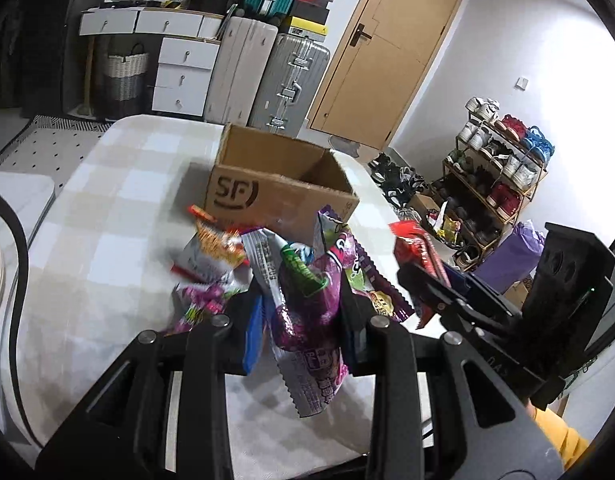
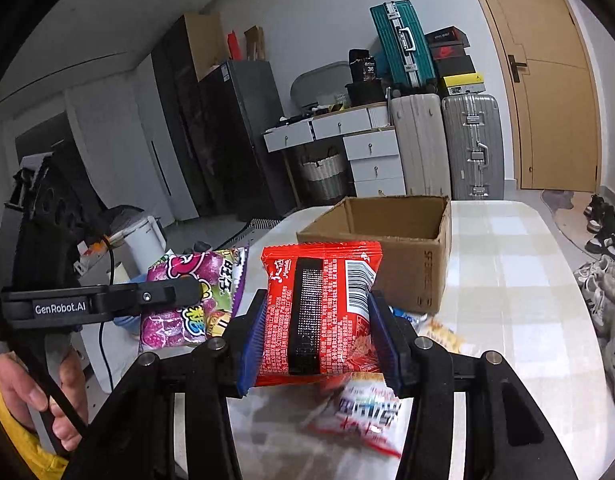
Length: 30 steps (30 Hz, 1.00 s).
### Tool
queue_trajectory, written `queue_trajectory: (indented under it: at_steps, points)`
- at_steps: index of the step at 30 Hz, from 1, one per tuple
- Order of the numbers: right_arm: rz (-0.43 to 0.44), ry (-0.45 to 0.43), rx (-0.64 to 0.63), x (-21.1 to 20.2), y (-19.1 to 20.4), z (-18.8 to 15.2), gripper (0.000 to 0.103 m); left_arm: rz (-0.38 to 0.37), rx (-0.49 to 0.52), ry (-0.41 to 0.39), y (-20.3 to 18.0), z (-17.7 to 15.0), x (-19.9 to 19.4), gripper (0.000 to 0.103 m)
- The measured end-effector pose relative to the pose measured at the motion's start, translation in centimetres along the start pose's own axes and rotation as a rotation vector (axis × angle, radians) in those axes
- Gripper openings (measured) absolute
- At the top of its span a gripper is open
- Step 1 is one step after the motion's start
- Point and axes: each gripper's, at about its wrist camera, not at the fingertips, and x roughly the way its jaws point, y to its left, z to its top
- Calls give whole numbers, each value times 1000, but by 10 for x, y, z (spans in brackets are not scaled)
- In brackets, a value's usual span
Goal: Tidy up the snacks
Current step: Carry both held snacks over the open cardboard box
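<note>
My left gripper (image 1: 303, 312) is shut on a purple candy packet (image 1: 307, 320), held above the checked table (image 1: 107, 208). Seen from the right wrist, the same left gripper (image 2: 191, 292) pinches that purple packet (image 2: 187, 300) at the left. My right gripper (image 2: 319, 336) is shut on a red snack packet (image 2: 319, 308) with a barcode; from the left wrist view the right gripper (image 1: 419, 276) and red packet (image 1: 415, 248) show at the right. An open cardboard box (image 1: 279, 188) (image 2: 387, 240) stands on the table beyond both. Several loose snack packets (image 1: 215, 252) (image 2: 363, 408) lie below.
A shoe rack (image 1: 499, 172) and shoes on the floor (image 2: 603, 272) flank the table's right side. Suitcases (image 2: 443, 144), white drawers (image 1: 183, 72) and a wooden door (image 1: 387, 52) stand behind. A white kettle (image 2: 143, 240) is at the left. A hand (image 2: 35, 392) holds the left gripper's handle.
</note>
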Motion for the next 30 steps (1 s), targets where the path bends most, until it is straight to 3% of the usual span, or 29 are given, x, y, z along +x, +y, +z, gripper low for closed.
queue_trajectory:
  at_steps: [7, 17, 26, 30]
  points:
    - [10, -22, 16, 5, -13, 26, 49, 19, 29, -25, -11, 40, 8, 28]
    - [-2, -16, 12, 28, -27, 80, 49, 33, 37, -28, -4, 122, 32, 28]
    - [-39, 54, 4, 86, -47, 134, 49, 67, 39, 36, 6, 208, 106, 28]
    - [-56, 98, 19, 116, -61, 139, 49, 135, 84, 60, 5, 232, 146, 28]
